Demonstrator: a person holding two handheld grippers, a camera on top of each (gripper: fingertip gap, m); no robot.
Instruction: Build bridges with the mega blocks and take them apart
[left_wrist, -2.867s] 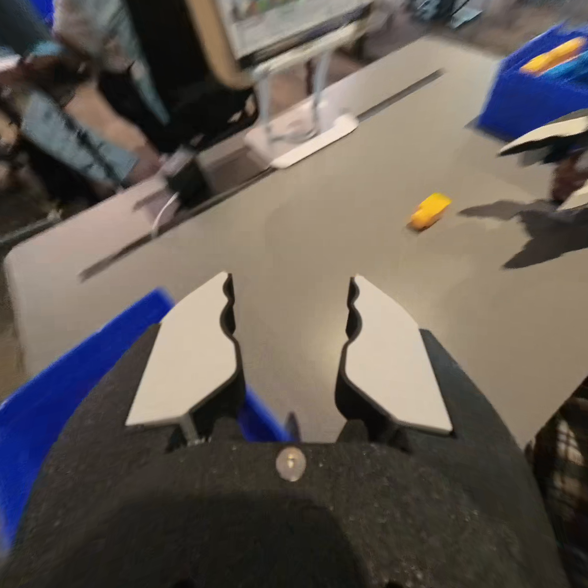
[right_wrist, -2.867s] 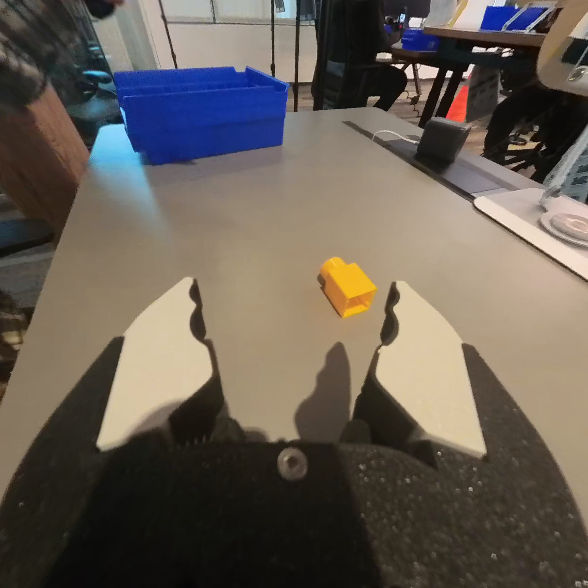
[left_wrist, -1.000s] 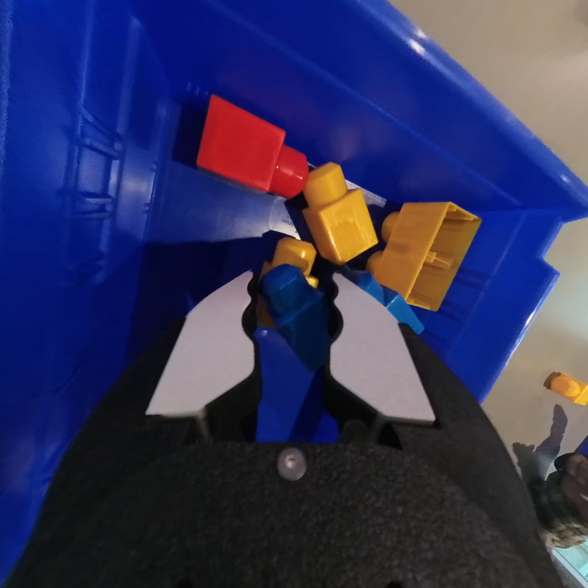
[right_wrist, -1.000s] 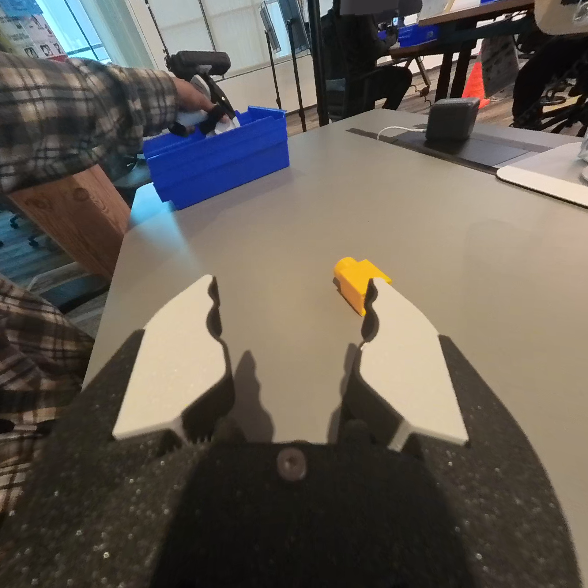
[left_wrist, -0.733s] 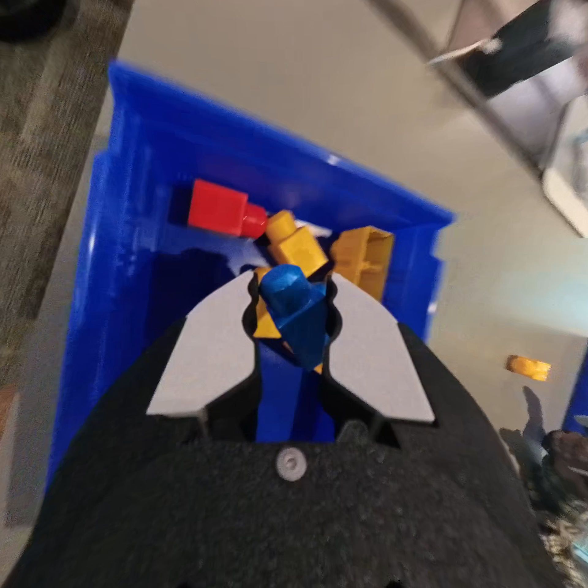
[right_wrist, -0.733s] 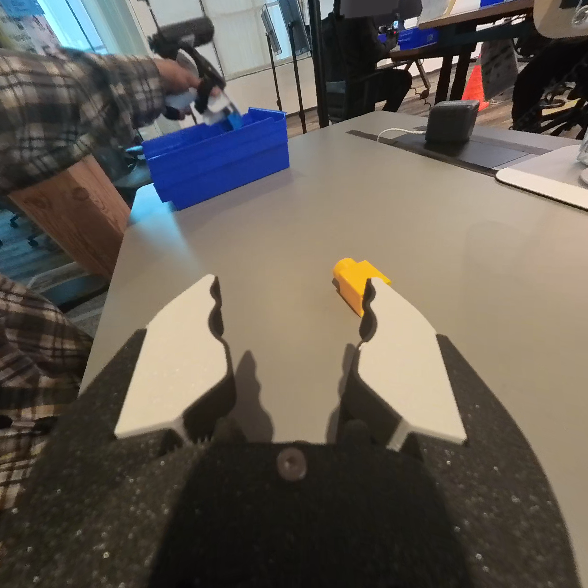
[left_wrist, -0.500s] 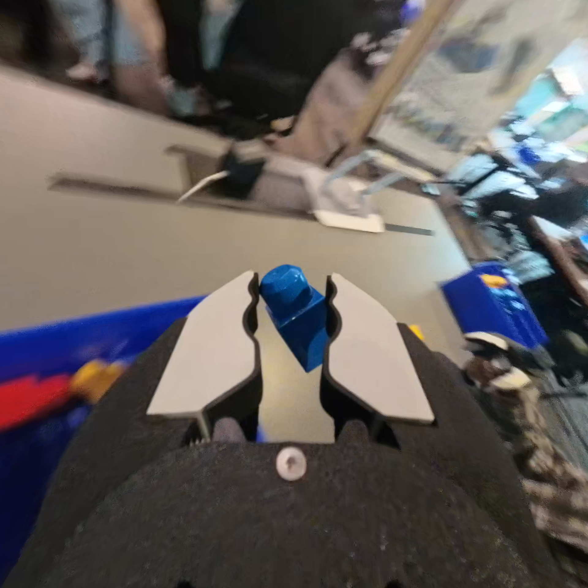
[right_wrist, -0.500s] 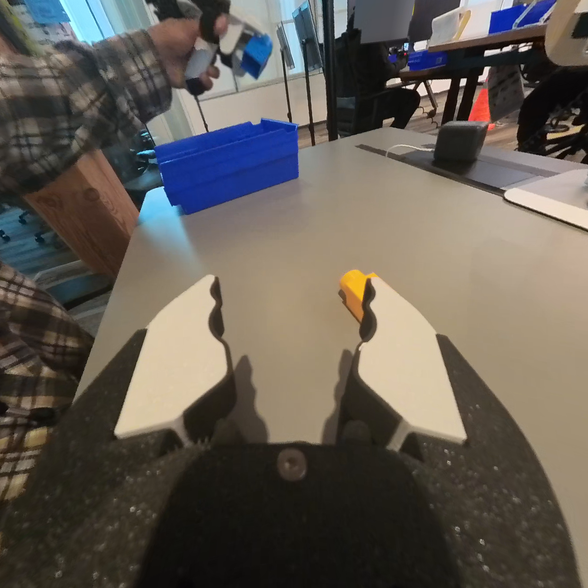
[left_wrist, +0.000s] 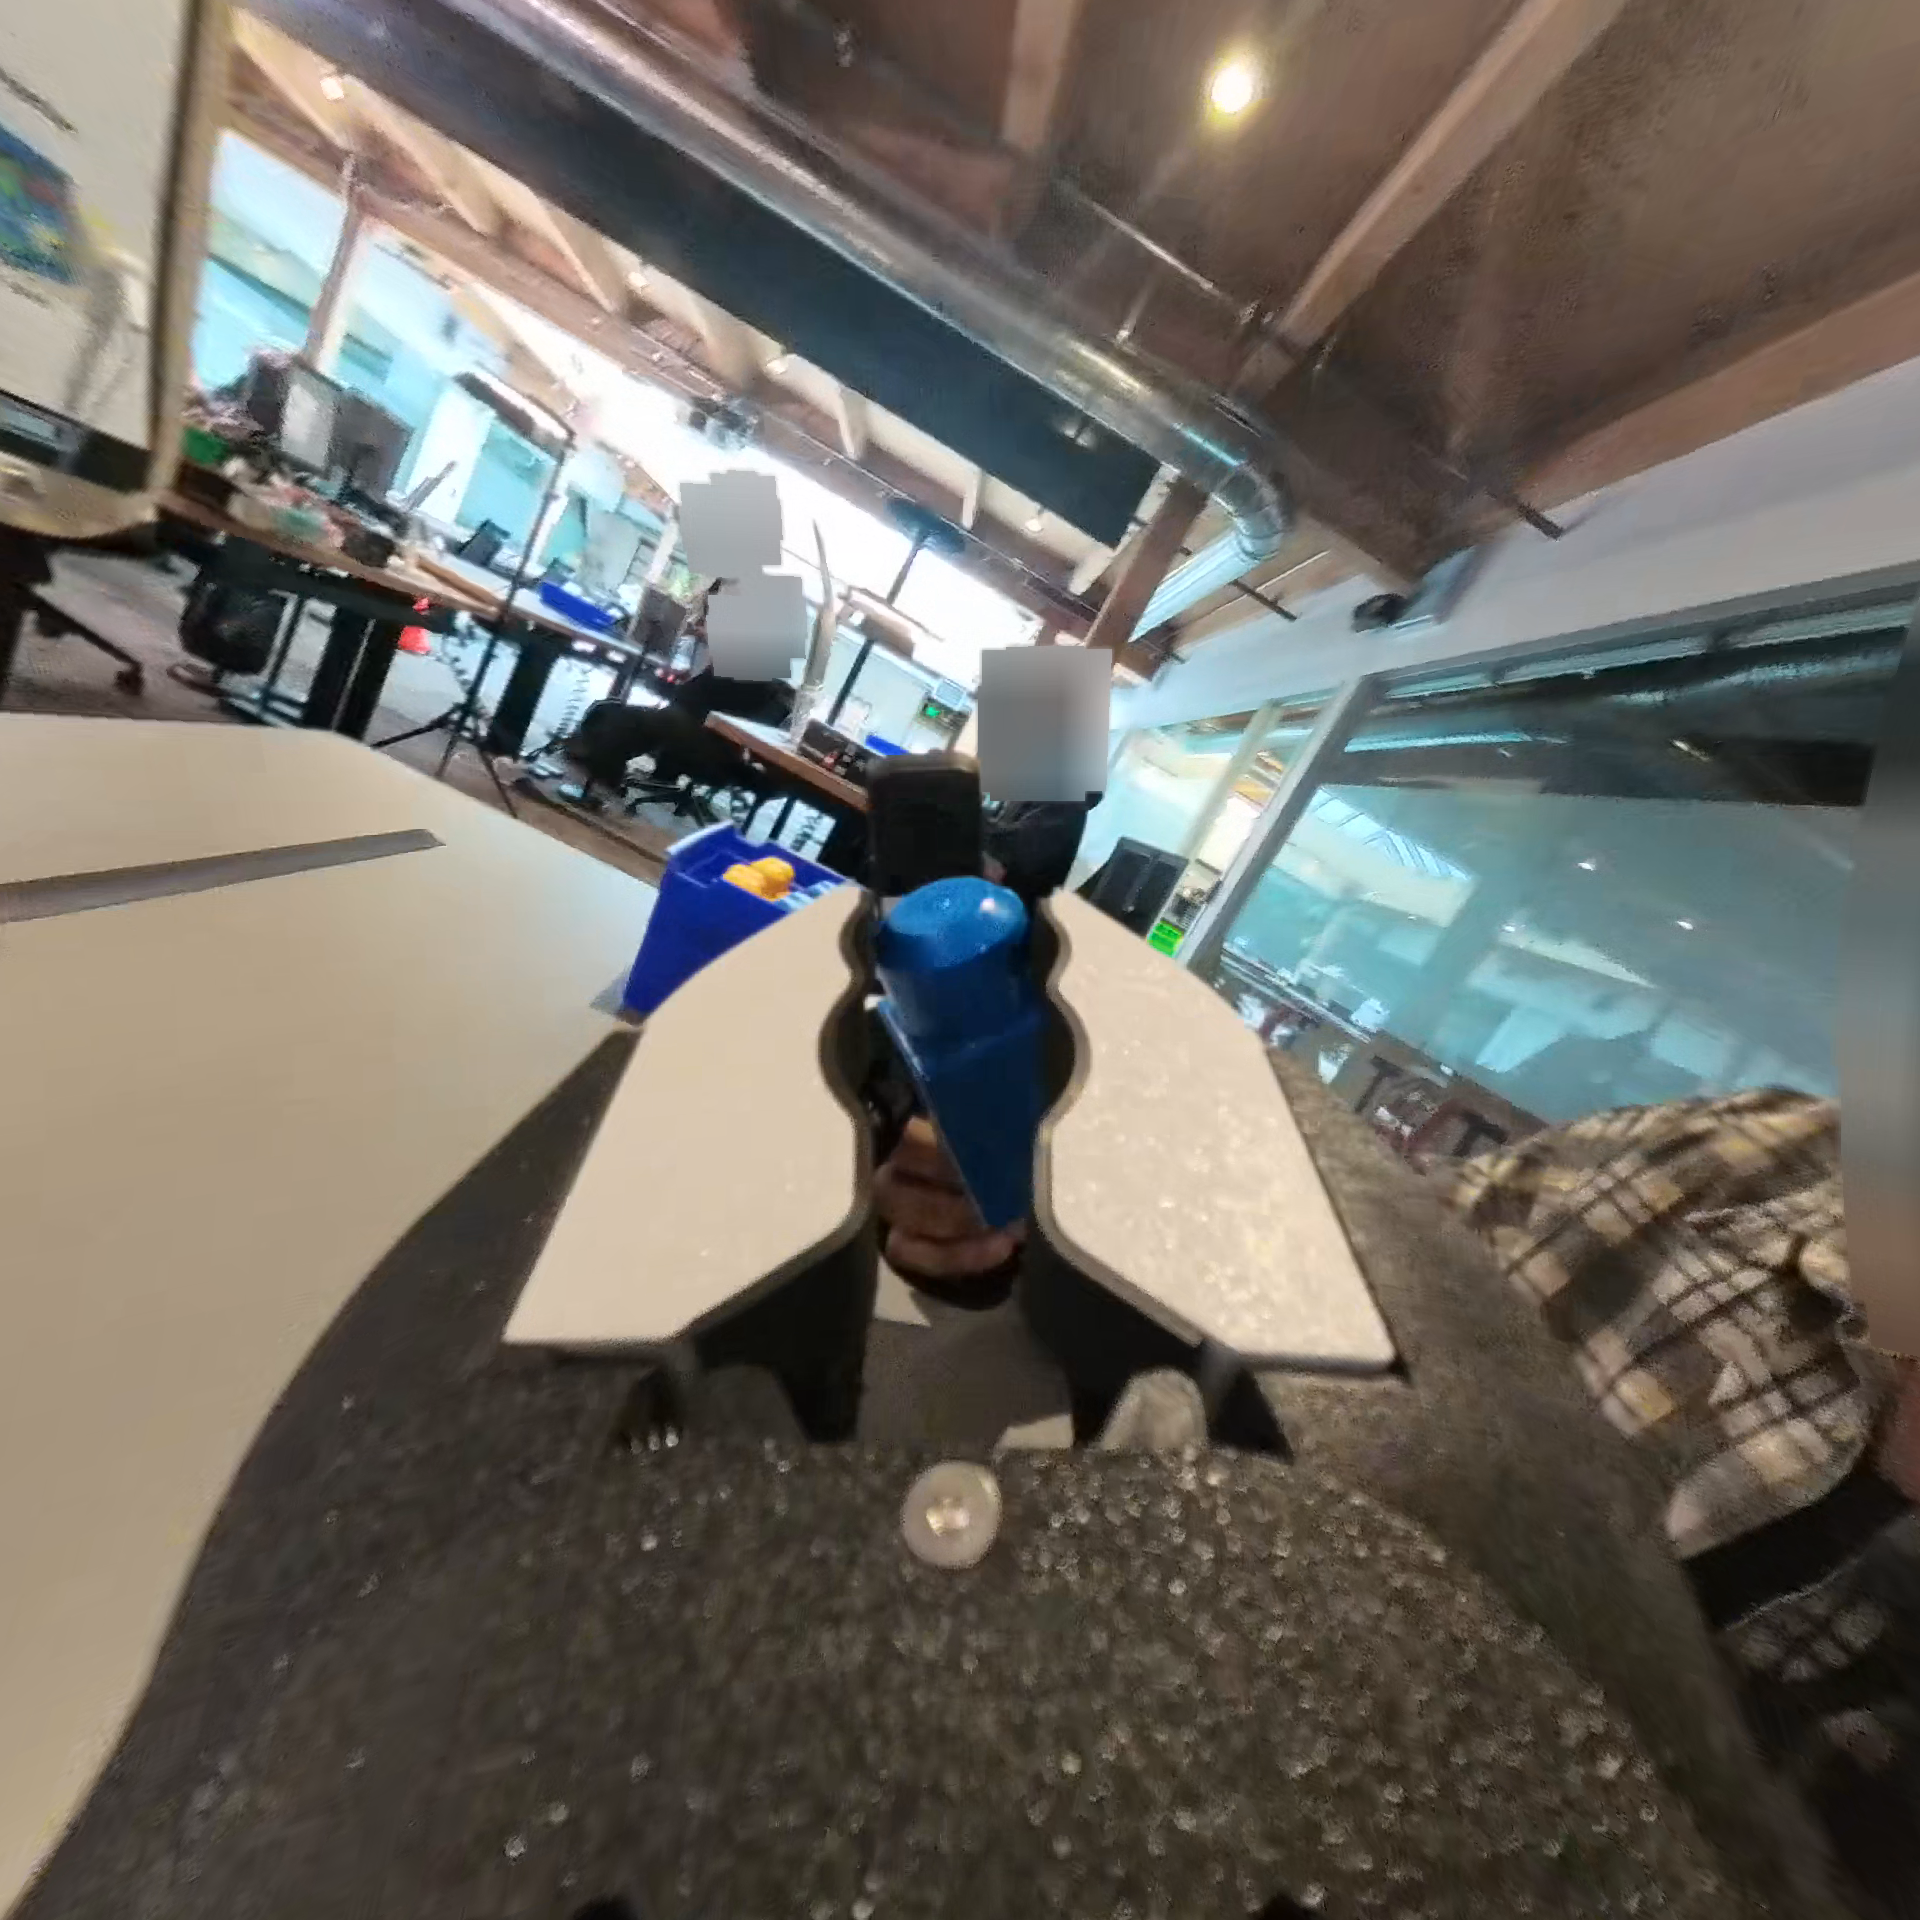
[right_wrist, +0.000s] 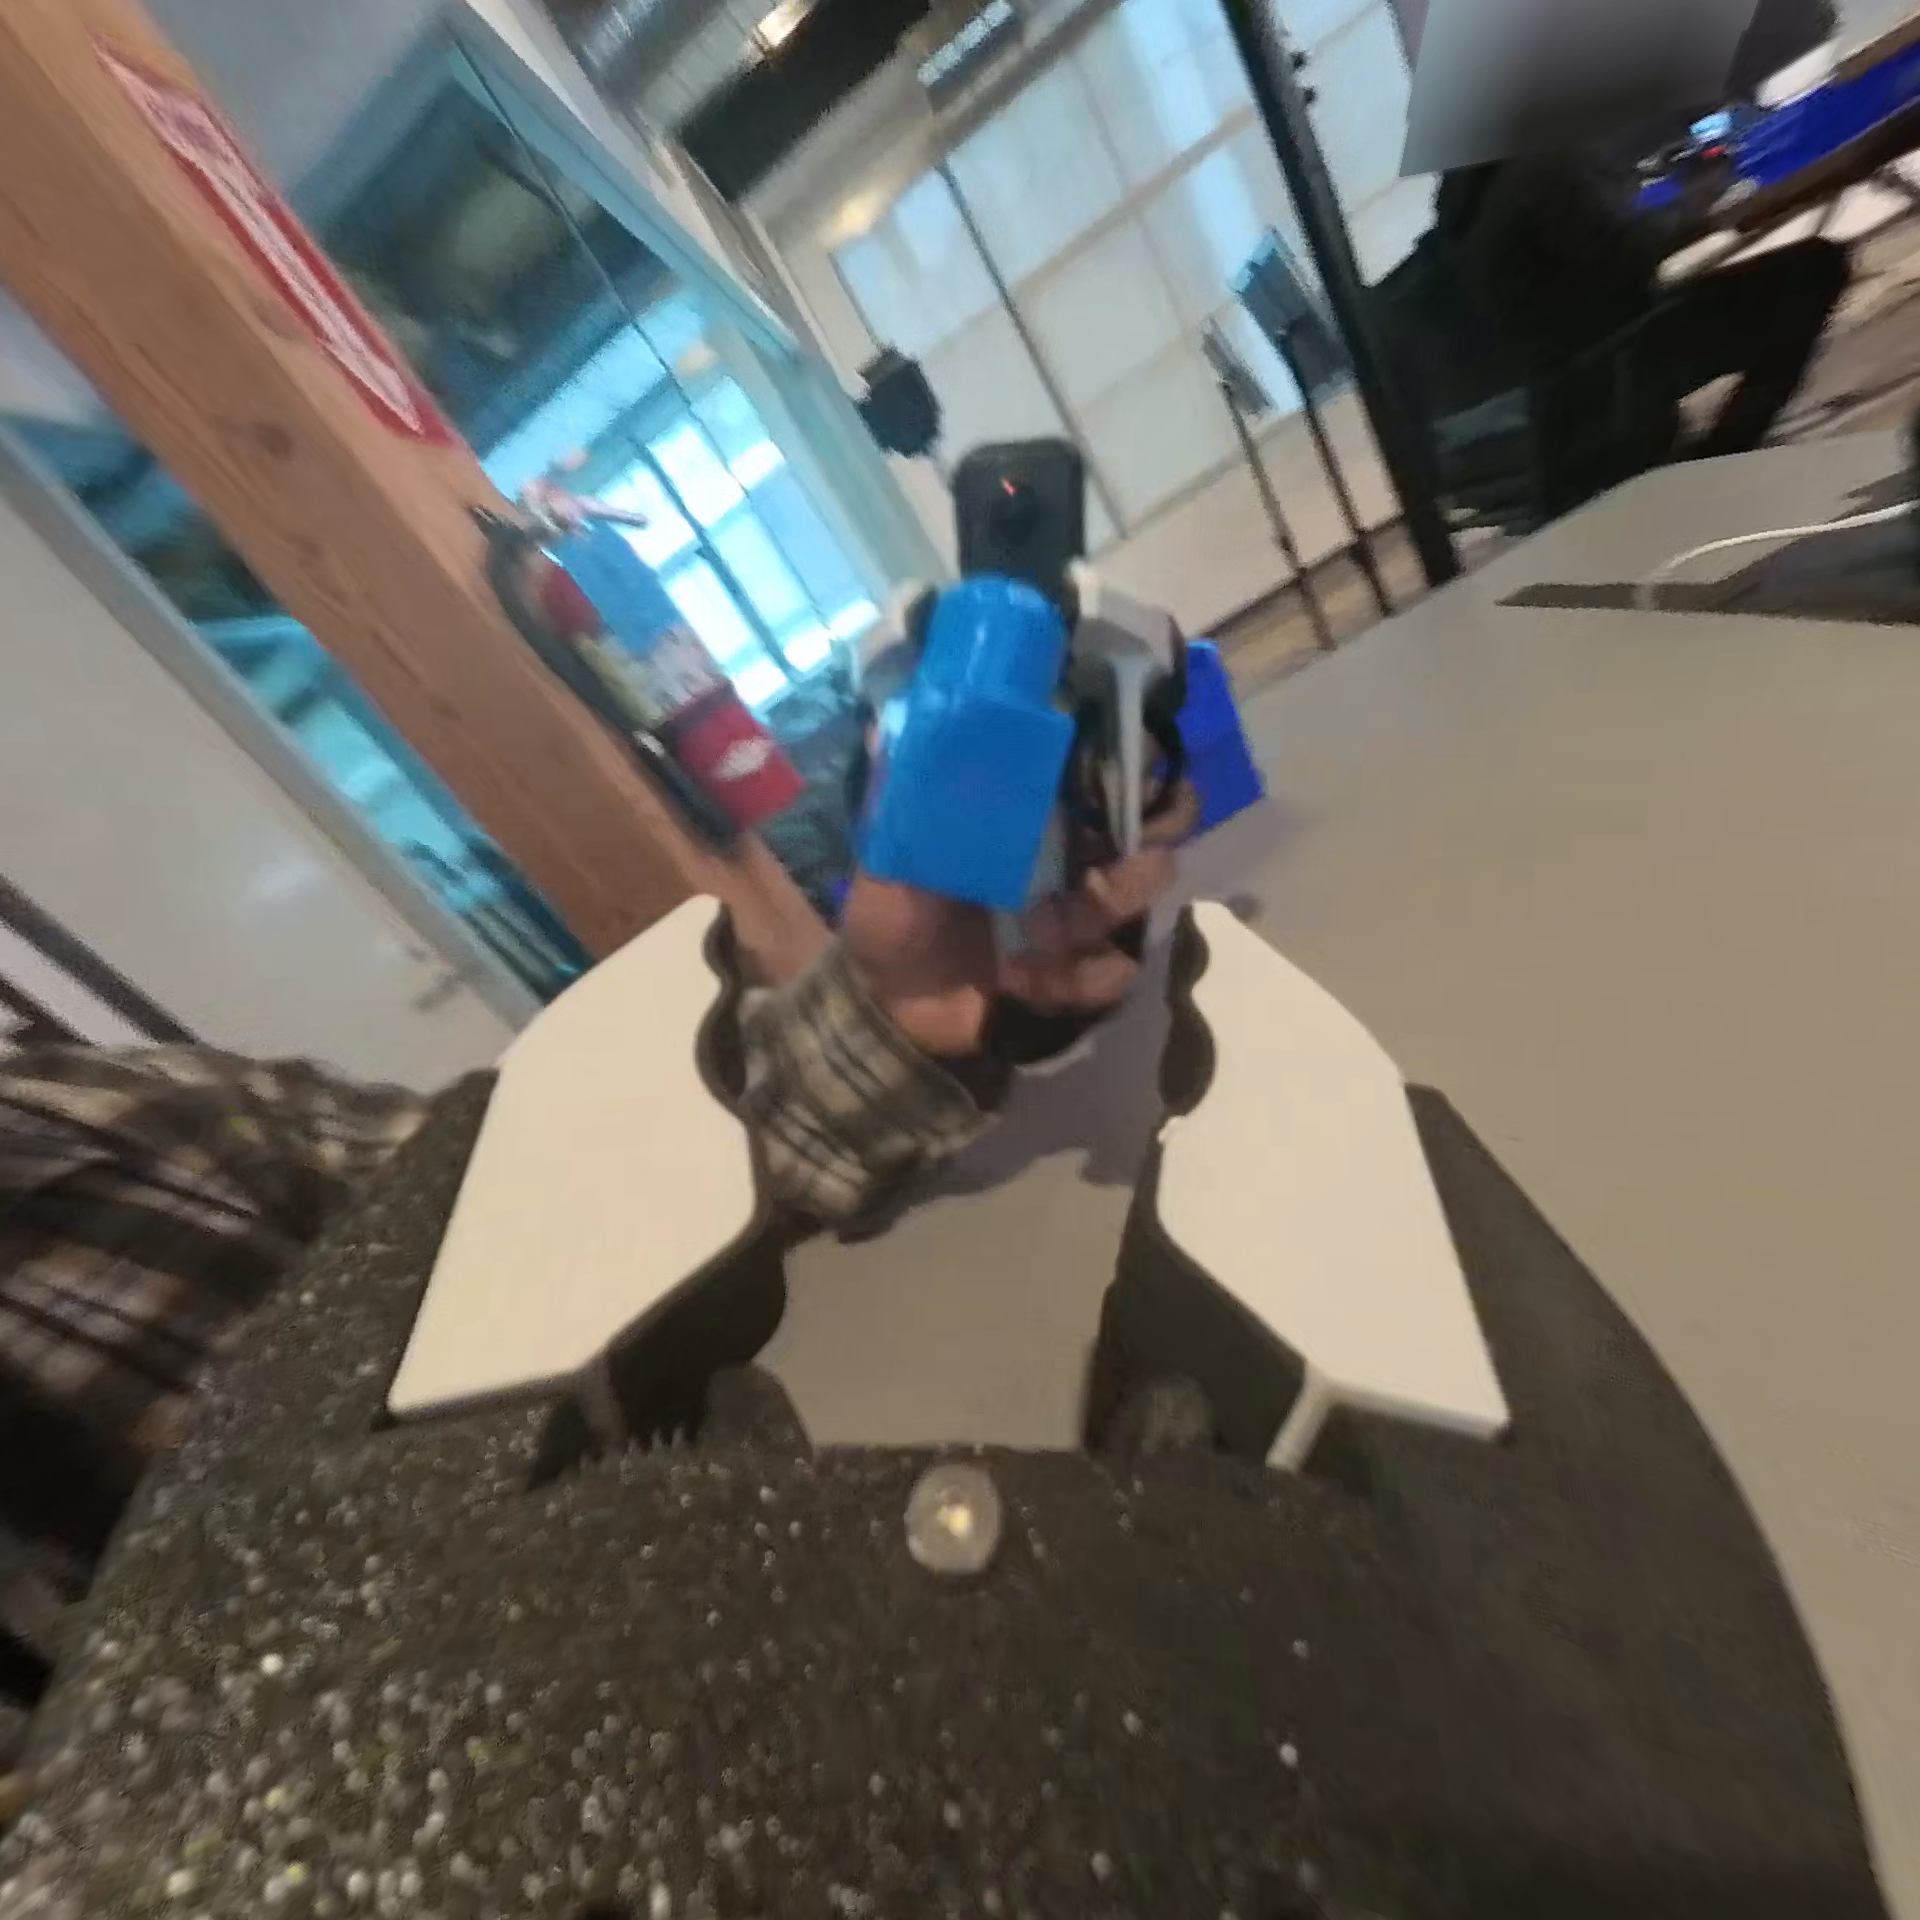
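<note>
Writing: red sign (right_wrist: 281, 249) on the wooden post (right_wrist: 343, 499), left in the right wrist view. It's blurred, can't make it out. Red extinguisher (right_wrist: 727, 748) beside the post has a label, also too blurred.

Changes vs 0.5 s ago:
- Left wrist view swung up off the desk (left_wrist: 260, 1039). It now faces across the room: ceiling duct, glass walls, other workstations.
- Blue bin (left_wrist: 691, 930) with yellow blocks (left_wrist: 764, 876) sits at the desk's far edge, partly behind the left finger.
- Right wrist view tilted up too. The yellow block that lay by its right finger is out of frame.
- The two rigs now point at each other. Before, the left one was high and far back over the other bin.

Left tongs (left_wrist: 951, 935): clenched on the blue block (left_wrist: 966, 1039), stud pointing forward, gripped at the tips in the finger notches. Block is in the air above the desk, between the two rigs. The hand holding the right rig shows through the gap behind the block.

Right tongs (right_wrist: 951, 935): released, fingers wide apart, holding nothing, touching nothing. Past their tips are the plaid sleeve (right_wrist: 842, 1091) and the hand (right_wrist: 997, 966) carrying the left rig. The blue block shows head-on just above that hand, near the tips but not between them. Heavy motion blur in this view.
</note>
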